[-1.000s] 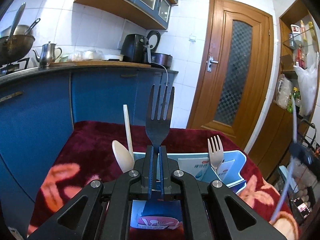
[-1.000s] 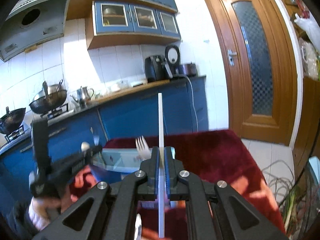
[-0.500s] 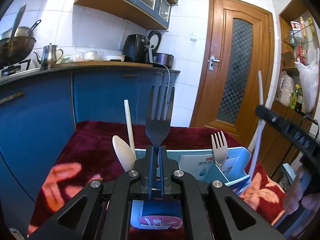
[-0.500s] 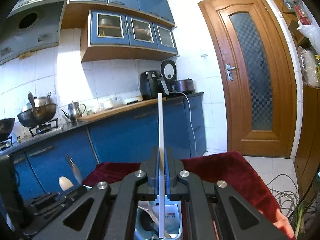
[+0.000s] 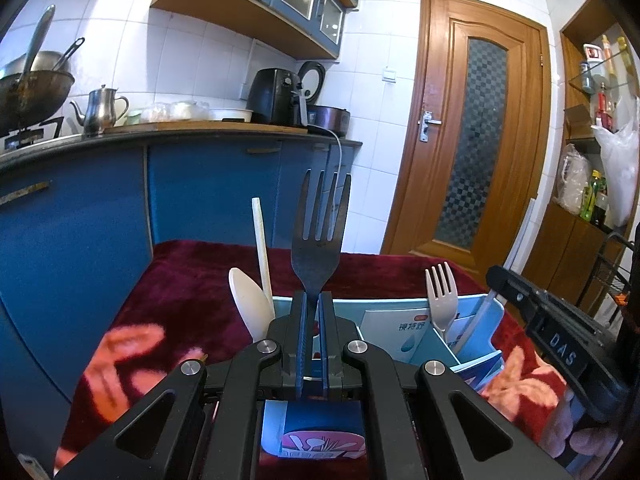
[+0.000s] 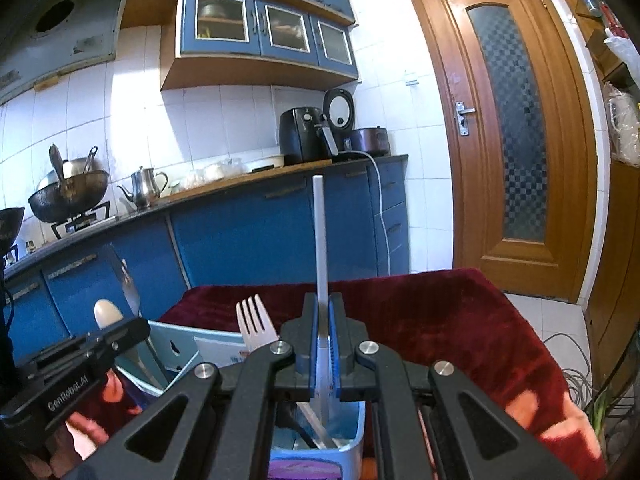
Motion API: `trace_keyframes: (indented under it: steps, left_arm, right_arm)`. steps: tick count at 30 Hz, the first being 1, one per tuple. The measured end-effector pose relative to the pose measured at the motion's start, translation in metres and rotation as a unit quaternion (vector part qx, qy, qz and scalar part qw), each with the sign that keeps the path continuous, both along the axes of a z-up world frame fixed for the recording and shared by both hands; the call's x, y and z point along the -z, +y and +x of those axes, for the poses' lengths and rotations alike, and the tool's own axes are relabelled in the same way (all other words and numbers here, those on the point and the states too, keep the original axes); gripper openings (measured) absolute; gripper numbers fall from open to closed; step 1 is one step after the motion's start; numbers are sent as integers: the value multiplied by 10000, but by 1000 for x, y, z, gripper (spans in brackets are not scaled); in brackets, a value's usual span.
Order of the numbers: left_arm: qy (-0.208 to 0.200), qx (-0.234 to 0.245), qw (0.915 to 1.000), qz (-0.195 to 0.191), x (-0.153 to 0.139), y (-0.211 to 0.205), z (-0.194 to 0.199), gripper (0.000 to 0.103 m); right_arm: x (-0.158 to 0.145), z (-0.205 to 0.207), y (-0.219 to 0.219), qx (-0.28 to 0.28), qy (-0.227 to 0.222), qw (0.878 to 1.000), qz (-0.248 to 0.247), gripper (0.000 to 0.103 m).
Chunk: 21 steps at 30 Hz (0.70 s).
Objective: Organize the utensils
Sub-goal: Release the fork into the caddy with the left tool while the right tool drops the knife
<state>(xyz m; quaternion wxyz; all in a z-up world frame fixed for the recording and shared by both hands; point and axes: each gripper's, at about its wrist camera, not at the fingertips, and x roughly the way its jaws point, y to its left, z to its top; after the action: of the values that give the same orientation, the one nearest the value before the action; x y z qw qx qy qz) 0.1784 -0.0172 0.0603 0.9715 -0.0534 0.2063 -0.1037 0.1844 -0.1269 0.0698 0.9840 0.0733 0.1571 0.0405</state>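
Note:
My left gripper [image 5: 313, 312] is shut on a black fork [image 5: 320, 248], tines up, above the light blue organiser [image 5: 396, 306] on the table. In its left compartment stand a white spoon [image 5: 248, 304] and a pale stick [image 5: 262, 248]; a white fork [image 5: 442, 300] stands further right. My right gripper [image 6: 323, 320] is shut on a white stick [image 6: 320, 240] held upright, its lower end inside a blue compartment [image 6: 352, 436] of the organiser. From the left wrist view the right gripper [image 5: 498, 280] sits at the organiser's right end. The left gripper [image 6: 138, 326] shows at the left of the right wrist view.
A dark red cloth [image 6: 440, 320] with orange flowers covers the table. Blue cabinets [image 5: 200, 192] and a counter with a kettle [image 5: 100, 110] and an air fryer [image 5: 274, 96] lie beyond. A wooden door [image 5: 476, 140] and shelves [image 5: 592, 220] stand to the right; cables [image 6: 576, 364] lie on the floor.
My right gripper has swung in from the right and come down with the white stick, whose lower end now sits in the organiser. The left gripper and black fork have stayed put.

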Motion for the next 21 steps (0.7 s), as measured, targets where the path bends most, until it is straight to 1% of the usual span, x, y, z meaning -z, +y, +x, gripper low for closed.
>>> trace_keyframes:
  steps: [2,3,4,5,6,7,8,13,17,21]
  left_arm:
    - [3,-10,10000,2,0,0,-1,5]
    - [6,-15,10000,2,0,0,0,5]
    - [13,-19,10000,-1,0,0,-1,5]
    - [16,-16,10000,-14,-1,0,-1,7]
    - [33,18,10000,-47,-1,0,-1,10]
    - [40,39,10000,-69,-1,0,-1,12]
    - [46,58,9999,-86,-1,0,-2,14]
    - [115,164,9998,-53,-5,-4,-7,17]
    - [103,242,9996,-47,-12,-6,-17,29]
    - [1,195,9998,49,-22,-7,-33,31]
  right_arm:
    - [2,1,1,-39,38,10000,-4,7]
    - [2,1,2,-42,54,10000,9,9]
    - [3,0,2,-29,67,10000,33,18]
    - [3,0,1,-34,71,10000,55,25]
    - [3,-1,0,-32,59,9999,97,35]
    - [4,-2,-1,-31,46,9999,134,38]
    - [4,-4,-1,-38,36,9998,178,38]
    - [-1,-10,-1,-54,34,9998,165,38]
    - [-8,-21,0,-82,-14,9998,165,38]
    - [-16,-34,0,-106,-56,9998,129,38]
